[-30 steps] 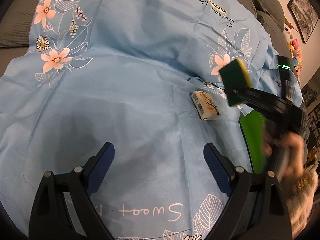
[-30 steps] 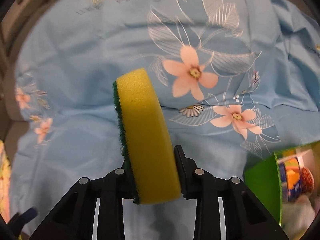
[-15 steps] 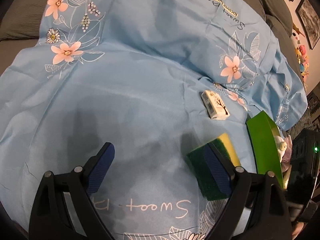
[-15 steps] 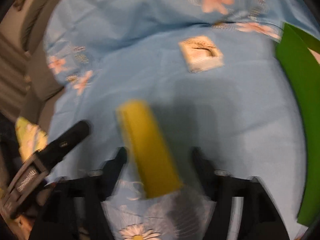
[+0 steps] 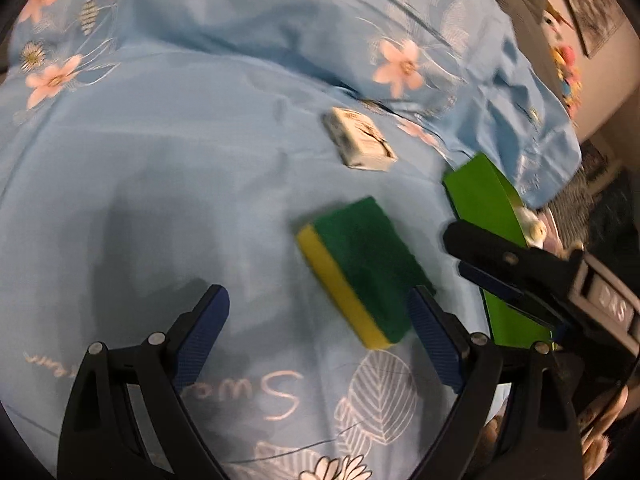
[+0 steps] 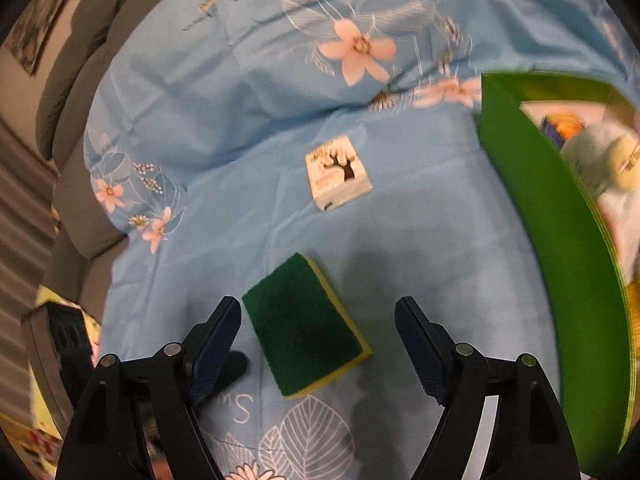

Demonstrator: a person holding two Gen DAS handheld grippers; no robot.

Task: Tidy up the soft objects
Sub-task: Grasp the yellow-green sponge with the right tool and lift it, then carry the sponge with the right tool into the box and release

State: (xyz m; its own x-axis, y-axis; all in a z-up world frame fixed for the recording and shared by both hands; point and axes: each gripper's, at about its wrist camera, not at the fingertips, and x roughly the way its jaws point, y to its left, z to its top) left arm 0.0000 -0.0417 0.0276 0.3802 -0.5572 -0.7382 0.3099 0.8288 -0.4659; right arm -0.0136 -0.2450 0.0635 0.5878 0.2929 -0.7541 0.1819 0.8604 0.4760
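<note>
A yellow sponge with a green scouring side (image 5: 362,270) (image 6: 306,324) lies flat on the blue flowered cloth (image 5: 180,140) (image 6: 240,100), green side up. My right gripper (image 6: 318,332) is open and empty, its jaws wide apart just above and around the sponge. My left gripper (image 5: 318,320) is open and empty, low over the cloth with the sponge beside its right finger. A small white tissue pack with a tree print (image 5: 360,140) (image 6: 338,174) lies farther back on the cloth.
A green box (image 6: 532,216) (image 5: 486,204) stands at the right, holding soft toys and other items. The right gripper's finger (image 5: 504,258) shows in the left wrist view in front of the box. A grey sofa back and framed pictures lie beyond the cloth.
My right gripper carried the sponge down from the air, opened and let it go. The sponge now lies flat on the cloth. My left gripper stayed open, shifting slightly right.
</note>
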